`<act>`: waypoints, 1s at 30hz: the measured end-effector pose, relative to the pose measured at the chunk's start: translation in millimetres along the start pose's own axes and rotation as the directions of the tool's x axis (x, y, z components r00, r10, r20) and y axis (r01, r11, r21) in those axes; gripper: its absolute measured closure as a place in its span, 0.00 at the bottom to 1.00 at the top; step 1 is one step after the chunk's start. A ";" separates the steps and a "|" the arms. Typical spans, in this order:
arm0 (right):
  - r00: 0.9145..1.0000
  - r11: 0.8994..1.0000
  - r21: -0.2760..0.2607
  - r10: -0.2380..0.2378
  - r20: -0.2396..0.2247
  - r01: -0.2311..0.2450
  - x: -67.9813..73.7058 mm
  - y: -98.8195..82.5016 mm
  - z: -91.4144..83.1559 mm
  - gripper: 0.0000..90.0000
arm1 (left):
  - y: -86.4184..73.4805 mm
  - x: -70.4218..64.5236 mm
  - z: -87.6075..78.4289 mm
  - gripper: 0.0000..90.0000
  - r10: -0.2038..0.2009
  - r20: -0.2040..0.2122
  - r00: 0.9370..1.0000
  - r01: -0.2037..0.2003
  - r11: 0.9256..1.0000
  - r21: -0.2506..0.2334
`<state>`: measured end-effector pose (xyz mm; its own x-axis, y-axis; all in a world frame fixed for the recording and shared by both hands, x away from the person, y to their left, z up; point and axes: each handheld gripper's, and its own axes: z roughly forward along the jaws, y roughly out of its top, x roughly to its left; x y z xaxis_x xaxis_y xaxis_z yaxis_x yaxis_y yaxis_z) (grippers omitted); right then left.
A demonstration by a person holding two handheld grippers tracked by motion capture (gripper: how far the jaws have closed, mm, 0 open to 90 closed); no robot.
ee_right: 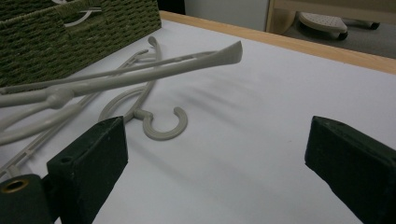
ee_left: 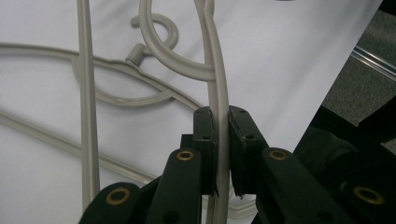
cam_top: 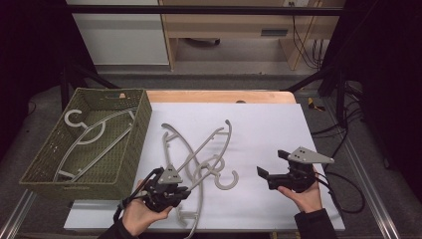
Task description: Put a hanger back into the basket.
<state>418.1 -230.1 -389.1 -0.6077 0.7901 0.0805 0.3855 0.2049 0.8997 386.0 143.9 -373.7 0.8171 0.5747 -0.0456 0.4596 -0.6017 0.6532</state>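
Lifting was judged the step in hand: the left gripper (cam_top: pixel 185 189) was pinched on a grey hanger (ee_left: pixel 219 93) at the near left of the tabletop (cam_top: pixel 268 129). The right gripper (cam_top: pixel 271 164) was held spread, empty. Next, carrying left to the green basket (cam_top: pixel 130 144) was called for.

Dim room, light pooling on the white sheet (cam_top: pixel 259 129) mid-frame, which covers a wooden table (cam_top: pixel 219 95) whose bare edge peeks out along the top. Beyond it, grey floor (cam_top: pixel 234 55) runs to a white cabinet (cam_top: pixel 119 35) upper left and a pale wooden desk (cam_top: pixel 239 25) top centre. Black cables (cam_top: pixel 303 45) dangle upper right; darkness swallows both sides.
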 end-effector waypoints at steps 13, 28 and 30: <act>1.000 1.000 0.001 0.000 0.002 0.000 0.1 -0.1 1.0 0.07 | 19.2 13.6 -34.2 0.91 0.046 -0.001 0.999 -0.046 0.997 -0.063; 1.000 1.000 0.000 -0.003 0.001 0.003 -0.6 0.2 0.4 0.07 | 44.7 52.8 -84.3 0.91 0.049 -0.009 0.999 -0.049 0.993 -0.109; 1.000 1.000 0.000 -0.003 -0.001 0.003 -0.6 0.3 0.2 0.07 | 46.4 58.2 -90.5 0.91 0.045 -0.030 0.999 -0.048 0.993 -0.110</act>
<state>418.6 -230.4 -389.0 -0.6095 0.7889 0.0787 0.3836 0.2066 0.9001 423.3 199.5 -277.6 0.8263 0.5633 0.0067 0.3786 -0.5641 0.7338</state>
